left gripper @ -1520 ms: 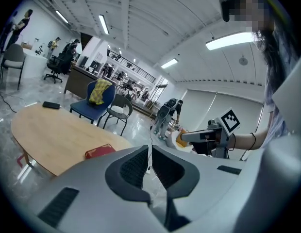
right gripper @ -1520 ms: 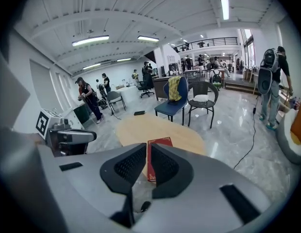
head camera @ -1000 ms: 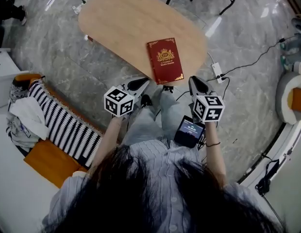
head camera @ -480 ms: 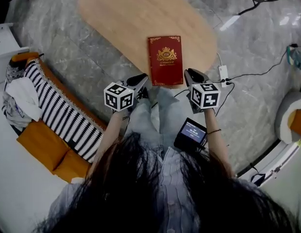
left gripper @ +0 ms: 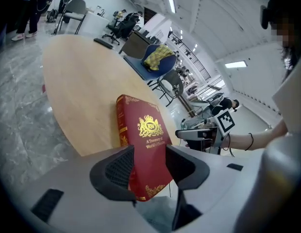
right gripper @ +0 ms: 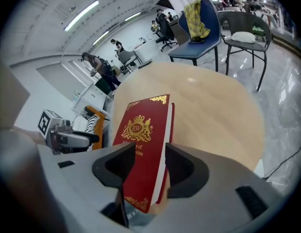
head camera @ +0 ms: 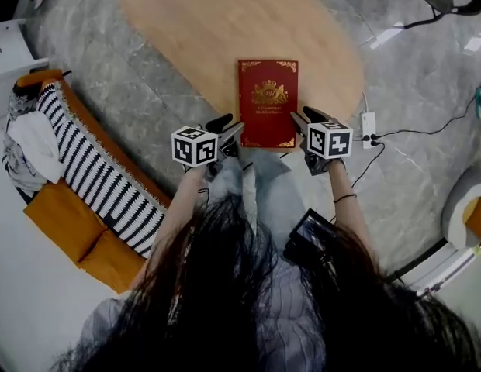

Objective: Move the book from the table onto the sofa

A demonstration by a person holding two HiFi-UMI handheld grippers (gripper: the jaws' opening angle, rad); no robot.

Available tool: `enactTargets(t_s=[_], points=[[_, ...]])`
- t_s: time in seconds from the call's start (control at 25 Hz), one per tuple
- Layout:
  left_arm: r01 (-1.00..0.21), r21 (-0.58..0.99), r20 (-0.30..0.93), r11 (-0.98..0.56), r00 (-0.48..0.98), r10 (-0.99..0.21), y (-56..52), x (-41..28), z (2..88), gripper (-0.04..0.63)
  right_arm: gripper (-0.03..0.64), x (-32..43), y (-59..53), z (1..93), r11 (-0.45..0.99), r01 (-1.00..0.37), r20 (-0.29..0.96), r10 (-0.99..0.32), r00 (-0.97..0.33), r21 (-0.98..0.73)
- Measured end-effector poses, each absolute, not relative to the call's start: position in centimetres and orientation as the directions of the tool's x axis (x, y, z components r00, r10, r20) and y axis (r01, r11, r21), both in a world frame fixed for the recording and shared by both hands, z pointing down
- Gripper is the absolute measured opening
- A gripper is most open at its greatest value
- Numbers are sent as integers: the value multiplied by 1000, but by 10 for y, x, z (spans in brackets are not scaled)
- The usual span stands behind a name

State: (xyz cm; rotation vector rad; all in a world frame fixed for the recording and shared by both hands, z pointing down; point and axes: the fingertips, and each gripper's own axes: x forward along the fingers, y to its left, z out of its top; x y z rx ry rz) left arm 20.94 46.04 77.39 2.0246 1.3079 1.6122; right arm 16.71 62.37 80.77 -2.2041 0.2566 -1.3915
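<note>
Both grippers dropped down and fwd since the prev frame, from lap level to the table's near edge. Book now sits nearer pic centre in the head view. Left gripper [head camera: 230,129] is at the 7 o'clock corner of the book [head camera: 268,103], right gripper [head camera: 302,119] at its 4 o'clock edge. Jaws on both have just been opening and now stand spread, released, not clamping. Left gripper view: book's near corner sits betw the jaws, pads don't look pressed on it. Right gripper view: same, book's near end betw the parted jaws. Book is a red hardcover w/ gold crest, lying flat, cover up, at the 6 o'clock edge of the wooden table [head camera: 202,29], near end overhanging a bit. Orange sofa [head camera: 66,219] is at the person's 8 o'clock w/ a striped blanket [head camera: 97,180] on it, well apart from the book. Power strip [head camera: 369,125] lies on the floor at the book's 3 o'clock.
</note>
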Motion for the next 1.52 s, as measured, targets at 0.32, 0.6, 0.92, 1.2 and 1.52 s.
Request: enactTargets(t_s=[0.32, 0.6, 0.92, 1.2, 1.52], points=[[442, 658, 703, -610, -68, 708, 472, 215, 827, 236, 207, 158, 607, 852, -798, 142, 766, -486, 421, -585], [410, 681, 705, -607, -145, 694, 485, 206, 854, 254, 210, 157, 606, 858, -709, 218, 712, -532, 458, -670], [259, 760, 641, -596, -149, 753, 486, 196, 859, 256, 201, 152, 605, 858, -657, 279, 698, -550, 459, -701], [268, 745, 659, -611, -149, 737, 488, 188, 856, 255, 173, 147, 607, 854, -712, 268, 751, -541, 378, -649], [272, 753, 616, -600, 31, 787, 460, 199, 814, 255, 169, 161, 588, 806, -758, 185, 749, -519, 412, -626]])
